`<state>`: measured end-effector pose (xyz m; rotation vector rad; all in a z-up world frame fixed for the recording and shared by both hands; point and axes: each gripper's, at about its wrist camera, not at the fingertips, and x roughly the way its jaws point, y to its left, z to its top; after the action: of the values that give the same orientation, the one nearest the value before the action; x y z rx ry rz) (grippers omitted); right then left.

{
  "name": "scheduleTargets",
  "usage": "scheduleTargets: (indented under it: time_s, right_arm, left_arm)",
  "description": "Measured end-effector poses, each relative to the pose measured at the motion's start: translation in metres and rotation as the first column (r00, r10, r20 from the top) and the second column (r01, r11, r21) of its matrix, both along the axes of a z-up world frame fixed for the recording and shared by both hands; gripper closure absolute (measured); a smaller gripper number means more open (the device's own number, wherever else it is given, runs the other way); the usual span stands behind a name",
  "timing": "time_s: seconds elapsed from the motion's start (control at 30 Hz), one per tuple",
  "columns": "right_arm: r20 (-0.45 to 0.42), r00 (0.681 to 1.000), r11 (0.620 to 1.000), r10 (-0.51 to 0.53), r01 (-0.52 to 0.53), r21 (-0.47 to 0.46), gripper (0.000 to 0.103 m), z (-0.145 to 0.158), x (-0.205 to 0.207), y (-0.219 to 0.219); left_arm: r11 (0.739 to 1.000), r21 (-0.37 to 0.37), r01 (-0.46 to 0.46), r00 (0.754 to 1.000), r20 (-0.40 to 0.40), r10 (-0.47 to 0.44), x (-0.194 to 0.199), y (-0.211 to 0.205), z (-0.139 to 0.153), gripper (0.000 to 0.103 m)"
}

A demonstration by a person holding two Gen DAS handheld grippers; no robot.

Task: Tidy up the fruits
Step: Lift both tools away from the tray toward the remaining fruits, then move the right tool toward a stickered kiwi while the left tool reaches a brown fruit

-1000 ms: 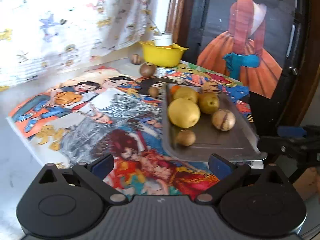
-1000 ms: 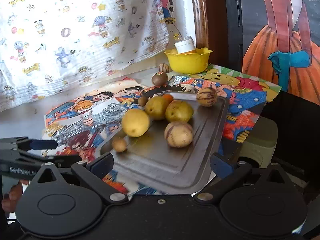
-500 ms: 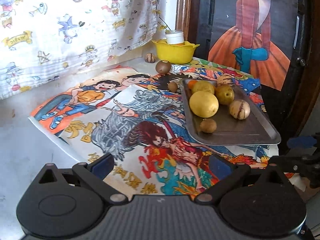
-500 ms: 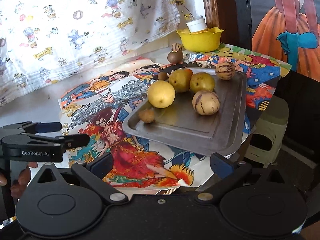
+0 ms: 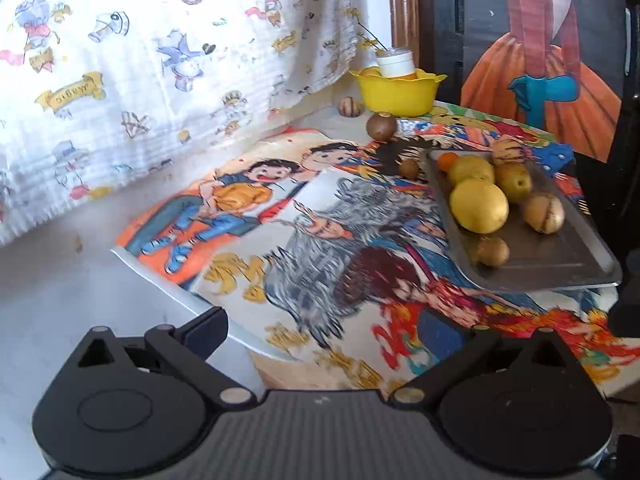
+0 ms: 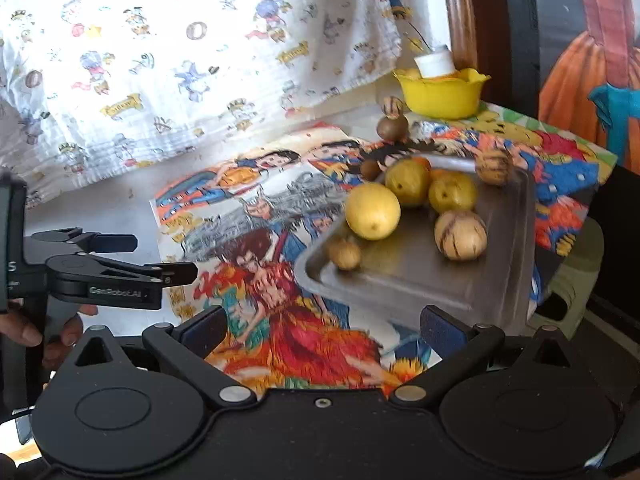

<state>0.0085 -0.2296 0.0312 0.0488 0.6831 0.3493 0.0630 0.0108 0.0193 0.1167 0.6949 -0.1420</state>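
A cartoon-printed cloth [image 5: 132, 92] hangs across the back of the scene, far ahead and to the left of both grippers. Below it, a comic-art mat [image 5: 320, 220] covers the tabletop directly ahead of the left gripper [image 5: 340, 330], whose fingers stand wide apart with nothing between them. The right gripper [image 6: 322, 326] is likewise spread wide and empty, poised over the near edge of the same mat [image 6: 256, 240].

A metal tray [image 6: 420, 280] sits just ahead and to the right of the right gripper; from the left gripper it lies ahead and well to the right [image 5: 560, 256]. On the tray, a large yellow fruit [image 6: 373, 211] rests nearest the left rim, with two smaller yellow fruits [image 6: 408, 182] touching behind it. A striped pale fruit [image 6: 461, 235] lies to the right of the big one, and a second striped fruit [image 6: 494, 167] sits at the tray's far edge. A small brown fruit [image 6: 345, 254] lies closest to the right gripper, near the tray's front left corner.

Farther ahead, a yellow bowl [image 6: 442, 94] holding a white jar [image 6: 434, 65] stands at the back of the table. A brown round fruit [image 6: 392, 127] sits just in front of the bowl, off the tray.
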Motion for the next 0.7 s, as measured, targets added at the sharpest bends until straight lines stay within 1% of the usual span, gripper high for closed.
scheduleTargets:
  time_s: [0.13, 0.23, 0.33, 0.4, 0.5, 0.6, 0.7]
  right_arm:
    - [0.022, 1.000, 1.000, 0.021, -0.021, -0.010, 0.001, 0.012, 0.013, -0.005]
    - [0.029, 0.999, 0.999, 0.036, -0.036, -0.011, 0.001, 0.022, 0.029, -0.011]
    - [0.042, 0.998, 0.999, 0.042, -0.041, -0.018, 0.001, 0.033, 0.046, -0.019]
    - [0.057, 0.996, 0.998, 0.063, -0.061, -0.029, 0.001, 0.042, 0.060, -0.024]
    - [0.067, 0.995, 0.995, 0.080, -0.075, -0.063, 0.001, 0.050, 0.081, -0.031]
    - [0.080, 0.992, 0.990, 0.099, -0.091, -0.105, 0.001, 0.055, 0.104, -0.035]
    - [0.077, 0.991, 0.989, 0.111, -0.103, -0.102, 0.001, 0.056, 0.130, -0.040]
  left_arm:
    - [1.000, 0.010, 0.009, 1.000, 0.020, -0.009, 0.016, 0.000, 0.005, 0.000]
    - [1.000, -0.002, 0.024, 0.999, 0.047, -0.024, 0.030, -0.002, 0.011, 0.000]
    - [0.998, -0.024, 0.062, 0.995, 0.075, -0.060, 0.044, -0.009, 0.013, 0.000]
    - [0.994, -0.026, 0.106, 0.990, 0.100, -0.103, 0.055, -0.015, 0.014, 0.000]
    - [0.985, 0.013, 0.170, 0.975, 0.143, -0.170, 0.071, -0.029, 0.014, 0.000]
    - [0.972, 0.061, 0.229, 0.957, 0.168, -0.236, 0.088, -0.042, 0.011, 0.000]
    - [0.961, 0.083, 0.264, 0.945, 0.175, -0.275, 0.106, -0.051, 0.007, 0.000]
